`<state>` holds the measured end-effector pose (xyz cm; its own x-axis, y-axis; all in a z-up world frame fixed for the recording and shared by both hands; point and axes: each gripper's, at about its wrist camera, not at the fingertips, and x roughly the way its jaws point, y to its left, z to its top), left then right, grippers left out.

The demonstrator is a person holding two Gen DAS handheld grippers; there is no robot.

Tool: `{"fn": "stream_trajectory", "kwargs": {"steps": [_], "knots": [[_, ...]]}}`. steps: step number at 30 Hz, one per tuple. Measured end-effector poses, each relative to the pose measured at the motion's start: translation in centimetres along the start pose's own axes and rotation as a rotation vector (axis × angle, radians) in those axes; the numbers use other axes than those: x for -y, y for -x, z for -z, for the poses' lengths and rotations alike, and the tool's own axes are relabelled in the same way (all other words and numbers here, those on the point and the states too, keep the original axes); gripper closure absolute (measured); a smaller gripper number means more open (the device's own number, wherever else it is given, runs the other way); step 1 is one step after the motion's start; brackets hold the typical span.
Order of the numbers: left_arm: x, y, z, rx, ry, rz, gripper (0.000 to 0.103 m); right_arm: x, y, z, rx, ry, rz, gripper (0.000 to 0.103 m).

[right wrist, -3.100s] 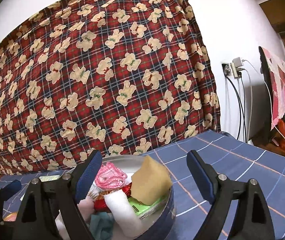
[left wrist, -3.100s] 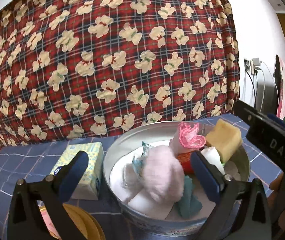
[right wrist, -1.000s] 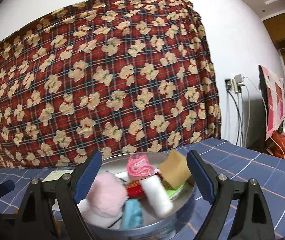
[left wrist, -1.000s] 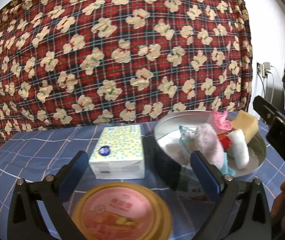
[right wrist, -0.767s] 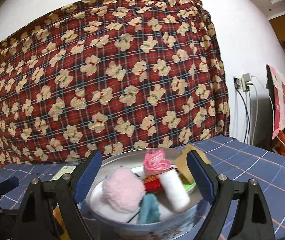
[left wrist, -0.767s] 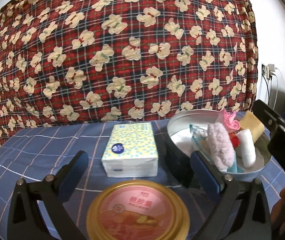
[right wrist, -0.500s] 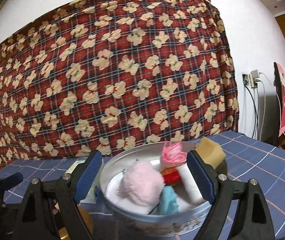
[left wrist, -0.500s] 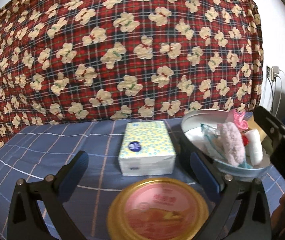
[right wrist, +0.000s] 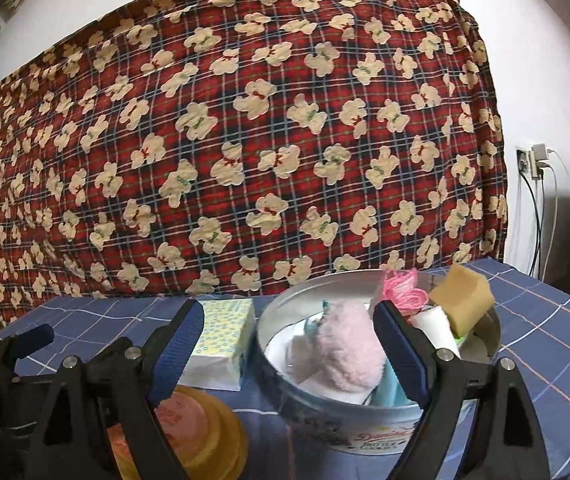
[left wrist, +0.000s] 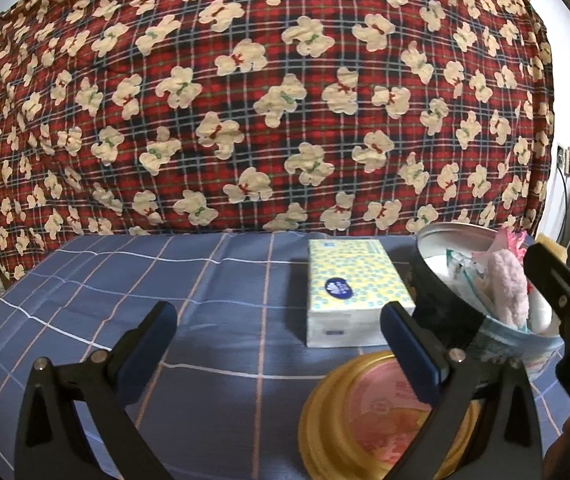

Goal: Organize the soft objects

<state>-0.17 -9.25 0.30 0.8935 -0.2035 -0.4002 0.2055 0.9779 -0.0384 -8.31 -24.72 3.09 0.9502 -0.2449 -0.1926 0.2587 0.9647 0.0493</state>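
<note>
A round metal tin (right wrist: 349, 432) stands on the blue checked cloth and holds several soft things: a pink fluffy puff (right wrist: 349, 344), a tan sponge (right wrist: 463, 300), a pink yarn bundle (right wrist: 403, 290), a white roll (right wrist: 435, 330) and a teal cloth (right wrist: 389, 390). The tin also shows at the right of the left wrist view (left wrist: 441, 300). My right gripper (right wrist: 289, 354) is open and empty just before the tin. My left gripper (left wrist: 281, 344) is open and empty, left of the tin, over bare cloth.
A yellow-dotted tissue pack (left wrist: 351, 288) lies left of the tin. A yellow-rimmed tub with a pink lid (left wrist: 377, 412) stands in front of it. A red plaid bear blanket (left wrist: 269, 100) hangs behind. Cables and a wall socket (right wrist: 533, 164) are at the right.
Both grippers have swung left: the tin slid to the right in both views, and the tissue pack and tub came into view. Both grippers stayed open.
</note>
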Motion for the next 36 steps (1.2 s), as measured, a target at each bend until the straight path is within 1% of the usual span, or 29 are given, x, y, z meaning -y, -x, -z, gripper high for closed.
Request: {"fn": "stream_trajectory", "kwargs": {"steps": [7,11,14,16,18,19,22,25,28,31,33,36], "knots": [[-1.3,-0.3,0.0,-0.008,0.008,-0.016,0.0,-0.8,0.2,0.1,0.002,0.013,-0.016,0.015],[-2.1,-0.4,0.0,-0.013,0.016,-0.029,0.0,-0.7,0.6,0.0,0.023,0.008,-0.013,0.015],[-2.7,-0.3,0.0,-0.012,0.038,-0.021,0.0,-0.1,1.3,-0.2,0.052,0.006,0.027,0.015],[-2.4,0.1,-0.1,0.0,0.048,0.006,0.0,0.5,1.9,-0.3,0.076,0.018,0.062,0.015],[-1.6,0.5,-0.2,0.017,0.032,0.039,0.0,1.3,2.6,-0.5,0.101,0.039,0.114,0.012],[-1.0,0.8,-0.2,0.025,0.022,0.047,0.0,1.8,2.9,-0.7,0.11,0.042,0.133,0.009],[0.9,1.5,-0.5,0.04,-0.023,0.08,0.0,3.5,3.8,-1.0,0.136,0.027,0.159,0.007],[2.7,2.3,-0.9,0.052,-0.045,0.11,0.0,4.7,4.5,-1.4,0.136,0.038,0.182,0.007],[4.1,2.9,-1.2,0.063,-0.045,0.126,0.0,5.6,4.9,-1.5,0.141,0.07,0.204,0.007],[5.5,3.2,-1.2,0.064,-0.032,0.149,0.0,7.0,5.5,-1.3,0.172,0.091,0.241,0.007],[6.6,3.2,-1.2,0.062,-0.028,0.159,0.0,7.8,5.7,-1.3,0.177,0.089,0.25,0.007],[8.1,3.3,-1.1,0.061,-0.037,0.171,0.0,9.1,6.0,-1.3,0.191,0.043,0.252,0.006]]}}
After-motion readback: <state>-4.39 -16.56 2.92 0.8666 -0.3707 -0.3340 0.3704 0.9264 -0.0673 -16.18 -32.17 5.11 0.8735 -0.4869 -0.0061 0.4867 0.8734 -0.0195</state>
